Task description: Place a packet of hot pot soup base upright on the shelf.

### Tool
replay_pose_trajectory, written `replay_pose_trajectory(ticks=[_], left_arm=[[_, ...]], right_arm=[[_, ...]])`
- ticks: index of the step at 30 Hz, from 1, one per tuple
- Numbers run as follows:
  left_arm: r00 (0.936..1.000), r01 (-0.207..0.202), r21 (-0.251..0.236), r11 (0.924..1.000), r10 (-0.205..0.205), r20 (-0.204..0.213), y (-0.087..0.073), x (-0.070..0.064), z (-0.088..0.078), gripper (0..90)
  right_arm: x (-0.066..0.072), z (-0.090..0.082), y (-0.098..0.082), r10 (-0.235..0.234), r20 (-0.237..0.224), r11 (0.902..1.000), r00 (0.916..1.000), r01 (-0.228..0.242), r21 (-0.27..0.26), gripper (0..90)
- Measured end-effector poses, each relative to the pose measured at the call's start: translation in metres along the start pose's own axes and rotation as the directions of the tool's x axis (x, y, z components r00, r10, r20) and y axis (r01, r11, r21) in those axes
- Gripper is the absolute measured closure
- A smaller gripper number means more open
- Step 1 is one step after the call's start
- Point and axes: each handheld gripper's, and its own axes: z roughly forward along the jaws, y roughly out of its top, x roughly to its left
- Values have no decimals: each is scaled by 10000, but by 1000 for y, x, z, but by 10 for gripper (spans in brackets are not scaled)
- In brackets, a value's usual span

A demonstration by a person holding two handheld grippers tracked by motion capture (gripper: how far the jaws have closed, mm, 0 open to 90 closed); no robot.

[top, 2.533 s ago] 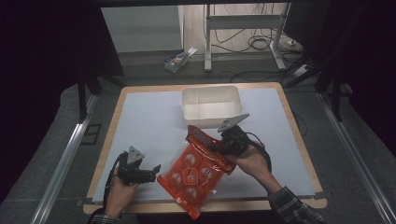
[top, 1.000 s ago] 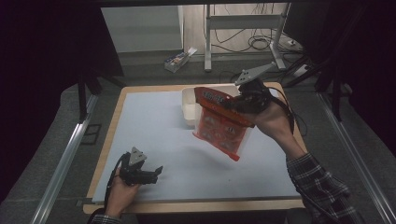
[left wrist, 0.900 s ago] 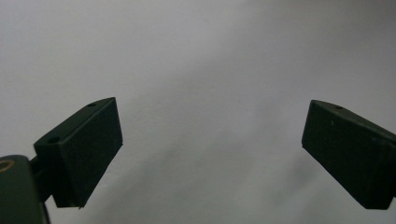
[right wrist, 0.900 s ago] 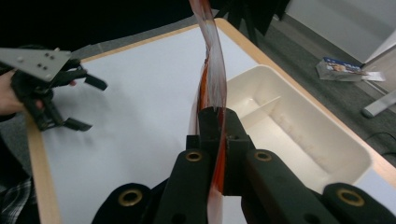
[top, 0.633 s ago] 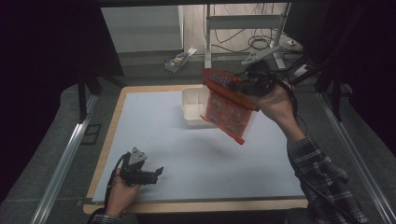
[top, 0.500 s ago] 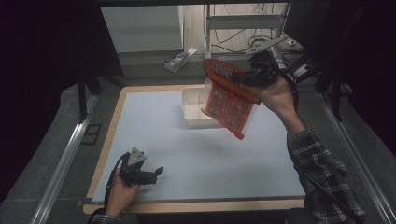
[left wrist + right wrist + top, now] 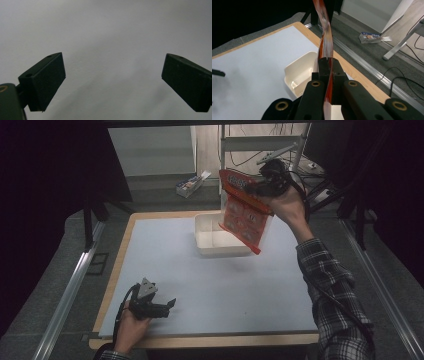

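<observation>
High over the table's far right, my right gripper is shut on a red blister pack that hangs tilted above a white tub. Seen edge-on in the right gripper view, the red blister pack is clamped between the jaws, and the white tub lies below. My left gripper rests low on the white table mat near the front left. It is open, and its fingers stand wide apart over the bare mat.
A small box lies on the floor beyond the table. Metal rails run along both sides. White frame legs and cables stand behind the tub.
The right gripper has lifted the red blister pack from the front middle of the table up and back to above the tub. The left gripper has stayed where it was.
</observation>
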Motion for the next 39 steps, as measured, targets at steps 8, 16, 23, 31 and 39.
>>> replay_pose_trajectory(ticks=[8, 16, 23, 31, 39], left_arm=[[9995, -98, 146, 9998, 93, 299, 3, -6, 0, 52], [9982, -579, 599, 9965, 570, 164, 4, -11, 4, 63], [9984, -549, 553, 9970, 543, 136, 4, -12, 2, 63], [9982, -591, 771, 9953, 593, -10, 4, -12, 4, 67], [9972, -722, 943, 9929, 738, -135, 4, -12, 4, 68]], right_arm=[[-14, 20, 7, -53, 111, 9999, 9999, 55, -139, 891], [-23, 39, 12, -243, 54, 9996, 9997, 244, -133, 891], [-31, 57, 10, -325, 71, 9995, 9994, 325, 13, 891], [-36, 73, 5, -149, -75, 9997, 9999, 150, 181, 891], [-41, 90, -9, 202, -229, 9984, 9995, -190, 539, 891]])
